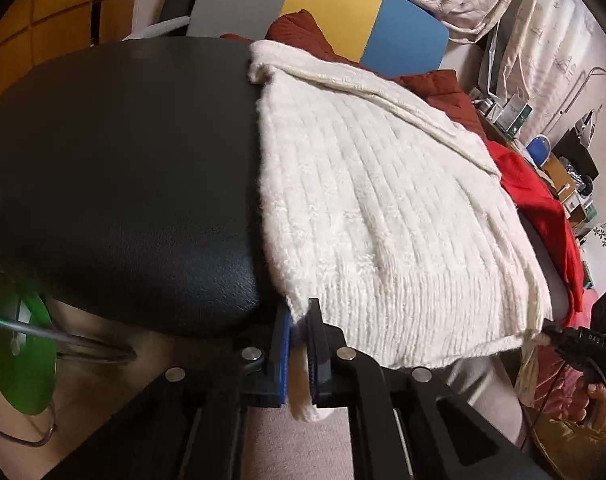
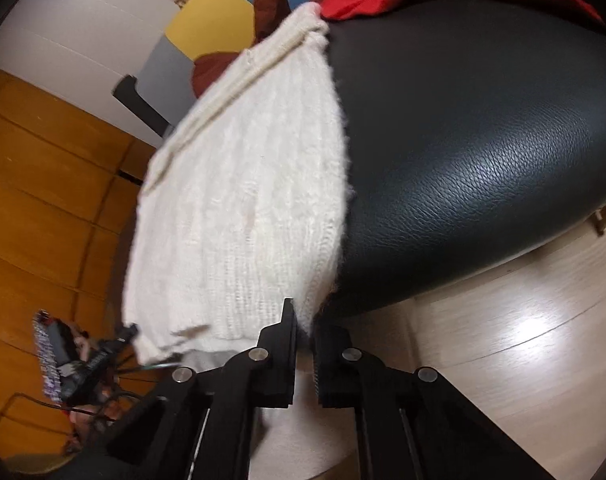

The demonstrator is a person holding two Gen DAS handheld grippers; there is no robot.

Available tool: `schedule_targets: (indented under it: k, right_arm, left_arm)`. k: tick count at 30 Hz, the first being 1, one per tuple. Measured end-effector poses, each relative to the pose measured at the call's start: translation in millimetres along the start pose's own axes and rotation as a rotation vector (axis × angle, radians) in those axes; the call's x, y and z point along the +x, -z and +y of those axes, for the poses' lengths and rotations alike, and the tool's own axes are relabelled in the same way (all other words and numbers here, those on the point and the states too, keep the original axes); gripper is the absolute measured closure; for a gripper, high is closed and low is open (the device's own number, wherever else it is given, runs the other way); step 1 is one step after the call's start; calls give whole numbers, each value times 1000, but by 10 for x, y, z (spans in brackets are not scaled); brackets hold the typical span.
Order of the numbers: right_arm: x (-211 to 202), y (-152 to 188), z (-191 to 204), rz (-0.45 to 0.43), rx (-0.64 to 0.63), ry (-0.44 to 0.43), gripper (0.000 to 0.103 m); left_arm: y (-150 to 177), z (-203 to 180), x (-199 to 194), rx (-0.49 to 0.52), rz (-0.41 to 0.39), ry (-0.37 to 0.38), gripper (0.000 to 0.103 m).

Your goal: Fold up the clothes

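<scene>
- My left gripper point(image 1: 299, 320) pinches the white sweater's point(image 1: 383, 208) near corner, at the black seat's point(image 1: 123, 168) front edge.
- My right gripper point(image 2: 305, 320) pinches the other near corner.

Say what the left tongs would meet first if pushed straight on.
The white sweater: the left tongs already pinch its near corner, and its knit lies directly ahead over the black seat.

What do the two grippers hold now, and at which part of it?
Both hold the white knit sweater by its near hem: the left gripper is shut on one bottom corner, the right gripper on the other.
</scene>
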State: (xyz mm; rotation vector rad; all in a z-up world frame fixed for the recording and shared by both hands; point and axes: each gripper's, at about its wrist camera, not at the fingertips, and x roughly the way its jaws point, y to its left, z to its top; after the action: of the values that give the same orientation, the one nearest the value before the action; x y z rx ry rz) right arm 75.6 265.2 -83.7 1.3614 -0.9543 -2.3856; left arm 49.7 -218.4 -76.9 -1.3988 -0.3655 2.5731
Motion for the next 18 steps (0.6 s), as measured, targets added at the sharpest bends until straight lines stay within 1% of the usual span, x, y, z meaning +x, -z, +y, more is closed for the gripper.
schedule_targets:
  k: [2, 4, 5, 7, 8, 10, 11, 12, 13, 14, 15, 17, 18]
  right_arm:
    - [-171, -19, 61, -39, -38, 40, 96]
    - [-353, -33, 88, -81, -85, 98, 97]
    - [-401, -38, 63, -88, -101, 130, 97]
    - [-373, -41, -27, -67, -115, 172, 97]
    - [-300, -27, -87, -44, -105, 176, 97]
    - [-202, -9, -126, -30, -81, 160, 96]
    - [-176, -4, -128, -31, -70, 150, 91]
    - [-179, -3, -105, -42, -73, 150, 87]
    - [-228, -6, -43, -69, -98, 167, 83]
    - [-282, -9, 38, -94, -127, 171, 72]
    - [-340, -12, 150, -113, -162, 153, 69]
    - [-458, -18, 375, -152, -233, 117, 69]
    - [-468, -21, 467, -144, -247, 70, 67]
  left_arm:
    - [-64, 127, -88, -27, -6, 3, 98]
    - [-106, 320, -139, -53, -8, -32, 98]
    - [-85, 328, -85, -34, 13, -32, 98]
    - [-45, 339, 17, 3, 53, -34, 98]
    - [-37, 304, 4, 23, 52, -32, 98]
    - [-21, 235, -23, 62, 50, -30, 96]
    - [-14, 203, -38, 80, 48, -29, 94]
    - [-25, 211, -81, 72, 36, -37, 94]
    - [-52, 233, -145, 44, 14, -54, 94]
    - [-79, 254, -208, 17, -9, -69, 94]
    - [-118, 250, -263, 0, -47, -66, 93]
    - [-197, 237, -369, -32, -122, -59, 92]
    - [-254, 164, -342, -17, -134, -46, 90]
